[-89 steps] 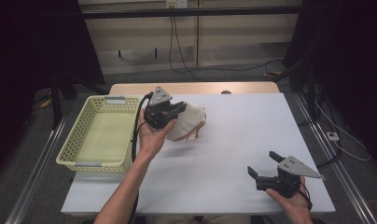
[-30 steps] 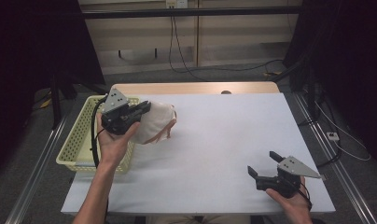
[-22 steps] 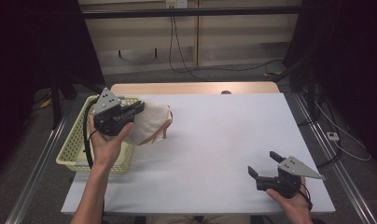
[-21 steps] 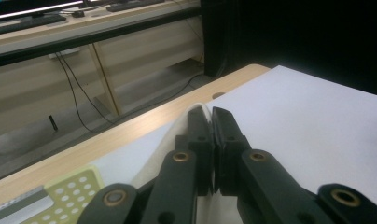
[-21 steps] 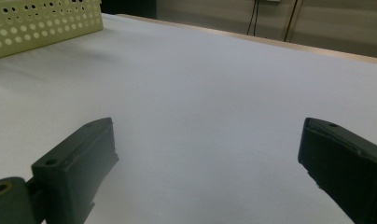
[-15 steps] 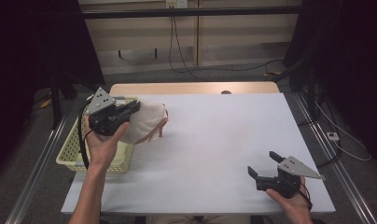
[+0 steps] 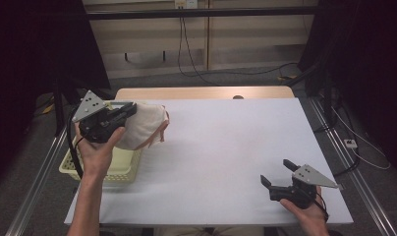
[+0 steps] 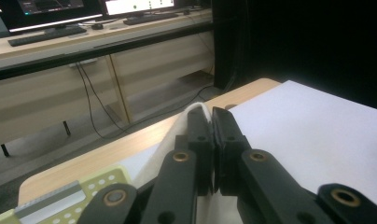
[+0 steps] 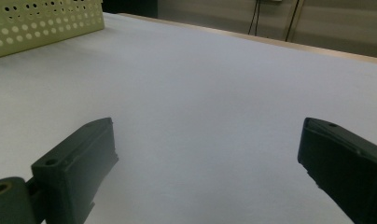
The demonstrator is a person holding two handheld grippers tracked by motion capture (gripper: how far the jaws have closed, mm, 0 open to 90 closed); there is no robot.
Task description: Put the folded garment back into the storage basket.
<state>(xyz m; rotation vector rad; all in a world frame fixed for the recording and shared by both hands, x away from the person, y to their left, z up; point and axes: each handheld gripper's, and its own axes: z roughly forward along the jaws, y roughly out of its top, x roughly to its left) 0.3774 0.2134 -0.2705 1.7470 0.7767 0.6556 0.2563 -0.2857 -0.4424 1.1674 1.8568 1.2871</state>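
The left gripper has its jaws pressed together on a fold of the cream cloth bundle, and in the left gripper view the pale fabric shows pinched between the two black pads. Over the last few seconds this hand has carried the bundle from near the middle of the surface toward its left edge; a second ago it hung beside the pale green basket, and now it hangs lifted above the basket's right rim, near the far left corner, with a thin pinkish strap dangling on the side toward the centre. That shift suggests the work in hand is dropping the cloth into the basket, and it looks close to done: the carry is nearly over and what remains is probably a little more travel to the left so the bulk clears the rim, a lowering, and a release. The bundle is soft and droops (part of it may catch on the rim if the jaws part too early). The right gripper sits by the near right corner of the surface with its jaws spread wide and nothing between them, unmoved from three seconds ago; its own view looks between the open jaws across bare white surface to the perforated basket wall.
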